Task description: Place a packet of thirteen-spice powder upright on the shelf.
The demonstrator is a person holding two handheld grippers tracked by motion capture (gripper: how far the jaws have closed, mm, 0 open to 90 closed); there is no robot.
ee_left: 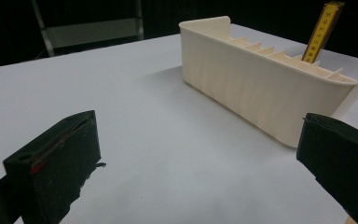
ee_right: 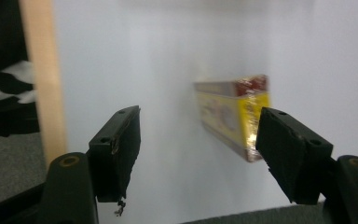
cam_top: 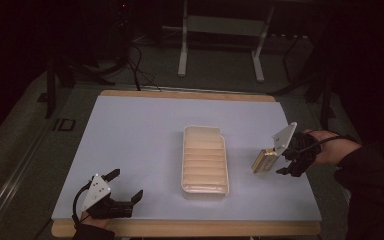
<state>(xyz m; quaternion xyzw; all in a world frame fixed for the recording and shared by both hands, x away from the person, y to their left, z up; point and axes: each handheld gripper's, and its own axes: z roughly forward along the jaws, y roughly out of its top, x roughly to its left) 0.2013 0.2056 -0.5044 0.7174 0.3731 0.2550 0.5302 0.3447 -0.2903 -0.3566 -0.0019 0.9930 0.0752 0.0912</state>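
Observation:
A cream ribbed tray [cam_top: 185, 165] lies lengthwise in the middle of the pale blue table top [cam_top: 130, 135]; in the left gripper view its near wall [ee_left: 242, 93] stands ahead to the right. A yellow and red box [cam_top: 263, 161] sits up on edge right of the tray, and its top [ee_left: 324, 30] pokes above the tray's far side. My right gripper [cam_top: 281, 163] is at the box, open: in the right gripper view [ee_right: 198, 116] the box [ee_right: 233, 116] lies beyond the right jaw, with a wide gap to the left jaw. My left gripper [cam_top: 127, 184] [ee_left: 200, 135] rests open and empty near the front left corner.
The table's wooden edge [cam_top: 190, 229] runs along the front, and also shows as a strip [ee_right: 39, 79] at the left of the right gripper view. A metal stand [cam_top: 220, 30] and cables [cam_top: 135, 60] are on the floor behind the table.

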